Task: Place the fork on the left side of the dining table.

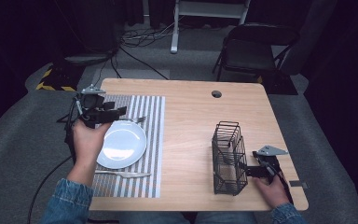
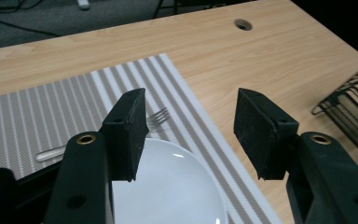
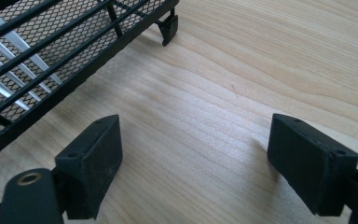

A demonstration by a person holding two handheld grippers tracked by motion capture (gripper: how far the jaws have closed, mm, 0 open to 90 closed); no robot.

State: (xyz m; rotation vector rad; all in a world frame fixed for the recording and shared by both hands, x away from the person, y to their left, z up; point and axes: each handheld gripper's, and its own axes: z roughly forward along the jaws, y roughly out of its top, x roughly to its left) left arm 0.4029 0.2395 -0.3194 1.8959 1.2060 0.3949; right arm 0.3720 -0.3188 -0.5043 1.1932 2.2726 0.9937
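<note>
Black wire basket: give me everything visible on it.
The black wire basket looks like thin metal rods with fine mesh panels, boxy, open at the top and split into compartments. It stands upright on the bare wood of the table, on its right half, well apart from the striped placemat. In the right gripper view it rests on small black feet, and silvery pieces of cutlery show through the mesh; which kind is unclear. The right hand-held gripper sits close beside it, jaws open, not gripping it.
</note>
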